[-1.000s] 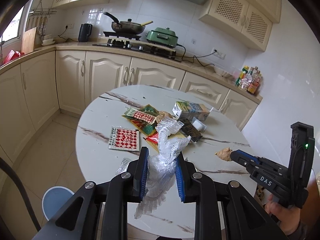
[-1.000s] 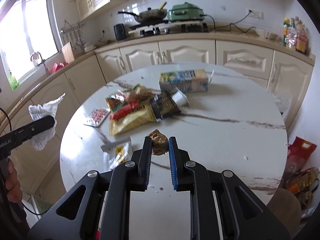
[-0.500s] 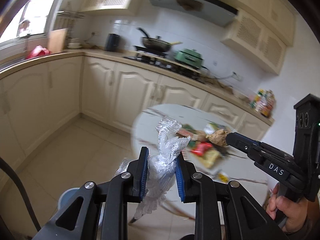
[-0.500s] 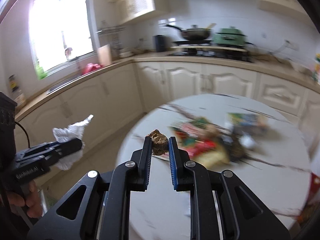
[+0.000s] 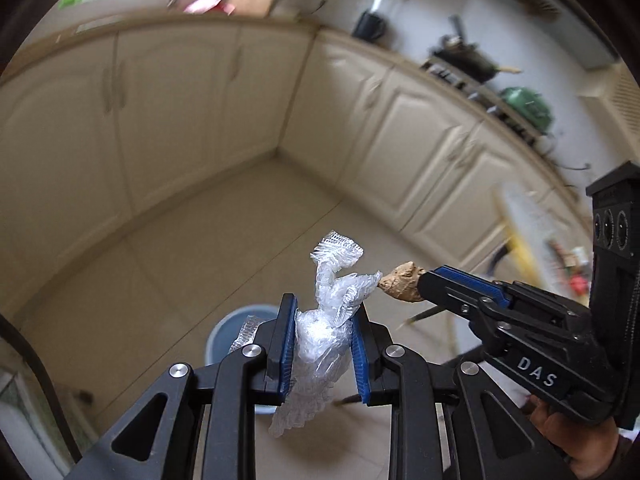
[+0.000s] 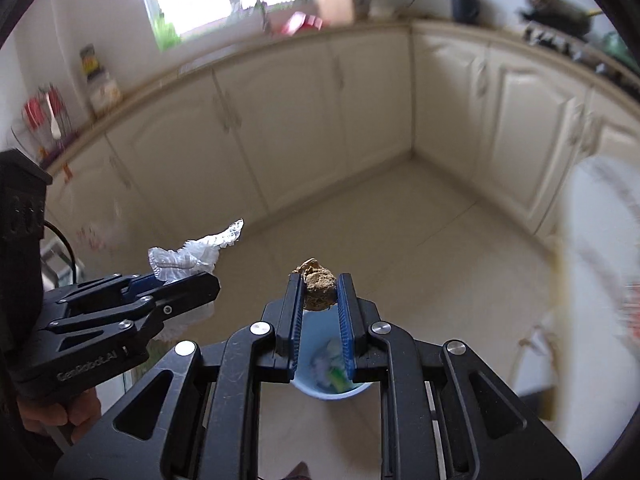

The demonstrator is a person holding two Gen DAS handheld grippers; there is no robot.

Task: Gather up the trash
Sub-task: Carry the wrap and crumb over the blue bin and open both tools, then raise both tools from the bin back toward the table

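Observation:
My left gripper (image 5: 322,326) is shut on a crumpled clear plastic wrapper (image 5: 332,304), held in the air above the floor. My right gripper (image 6: 319,300) is shut on a brown crumpled wad (image 6: 319,289); the wad also shows in the left wrist view (image 5: 402,287), just right of the wrapper. A light blue trash bin (image 6: 324,368) stands on the floor directly under the right gripper, with some trash in it. In the left wrist view the bin (image 5: 236,322) is partly hidden behind my fingers. The left gripper shows in the right wrist view (image 6: 188,280), to the left of the right one.
Cream kitchen cabinets (image 6: 280,120) run along two walls and meet in a corner ahead. The beige tiled floor (image 6: 420,248) lies open around the bin. The white table's edge (image 6: 592,248) with more trash on it is blurred at the right.
Both grippers have swung left and down, away from the table, toward the floor. The blue bin is now right under them. Both still hold their trash.

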